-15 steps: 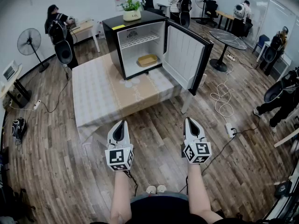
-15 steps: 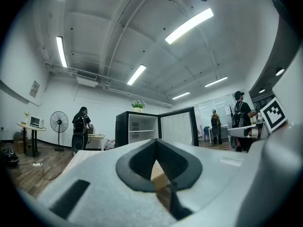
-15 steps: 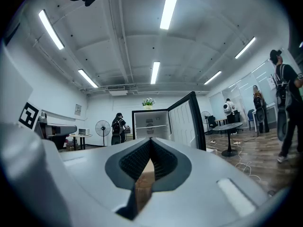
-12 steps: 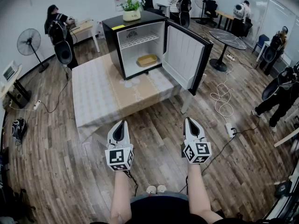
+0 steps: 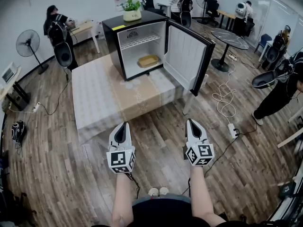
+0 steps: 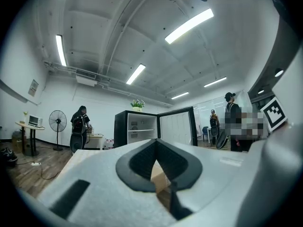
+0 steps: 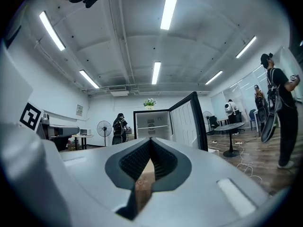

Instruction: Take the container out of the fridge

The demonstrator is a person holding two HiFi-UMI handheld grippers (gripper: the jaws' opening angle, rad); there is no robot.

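Observation:
A shallow tan container [image 5: 148,61] lies on the floor of a small black fridge [image 5: 113,37] that stands on the far end of a low table [image 5: 94,98]. The fridge door [image 5: 187,56] hangs wide open to the right. Both grippers are held level over the wooden floor, well short of the table. My left gripper [image 5: 124,126] and my right gripper [image 5: 191,122] are shut with nothing in them. The left gripper view shows its pads [image 6: 137,162] meeting at the tip, with the fridge [image 6: 137,129] far ahead. The right gripper [image 7: 150,140] faces the fridge [image 7: 154,126] too.
A potted plant [image 5: 132,9] sits on top of the fridge. One person [image 5: 57,30] stands at the back left by a fan [image 5: 27,44]; another [image 5: 279,86] bends over at the right. A round table [image 5: 229,39] and loose cables [image 5: 225,98] are right of the door.
The person at the right has bent over and shifted. The head view has tilted slightly. Both grippers stay where they were.

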